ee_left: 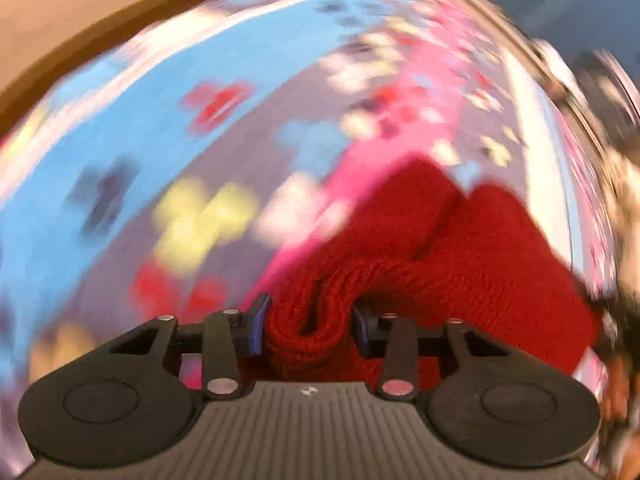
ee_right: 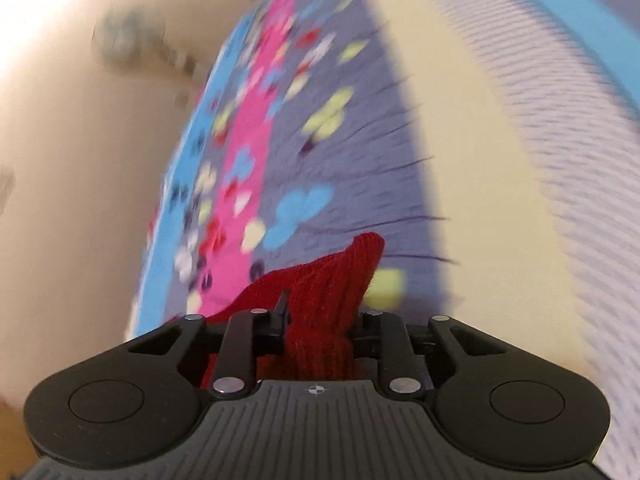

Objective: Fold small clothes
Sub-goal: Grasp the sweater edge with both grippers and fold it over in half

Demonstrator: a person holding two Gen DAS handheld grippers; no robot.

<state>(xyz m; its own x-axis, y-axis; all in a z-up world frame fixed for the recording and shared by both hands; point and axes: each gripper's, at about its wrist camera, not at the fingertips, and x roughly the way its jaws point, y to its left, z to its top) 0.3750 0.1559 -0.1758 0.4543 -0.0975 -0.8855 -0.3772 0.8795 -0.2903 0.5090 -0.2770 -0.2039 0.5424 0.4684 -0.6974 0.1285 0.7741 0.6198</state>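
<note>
My left gripper (ee_left: 307,326) pinches a red knit (ee_left: 460,264). It is thick and woolly, with little ribs. A fat fold is bunched up between the two blue pads (ee_left: 258,322), and both pads press into it. Past the pads the knit spreads out wide in two soft humps and lies on the blanket (ee_left: 132,112).

My right gripper (ee_right: 320,328) has a bit of the red knit (ee_right: 328,284) too. Here the fingers sit closer together and squeeze a thinner bunch. One pointy corner sticks up past the fingers.

The left view shows a big piece of the knit. The right view shows only a small piece of it with the pointy tip. Only the right view shows a wide cream band (ee_right: 472,152) beside the bright part of the blanket (ee_right: 352,168).

The blanket has blue, purple and pink stripes with yellow, red, blue and white shapes on them. Both views are blurry, so I cannot tell what the shapes are.

Far off in the left view I see a brown edge (ee_left: 80,36) and a pale wall above it. In the right view the far side is just pale and fuzzy.
</note>
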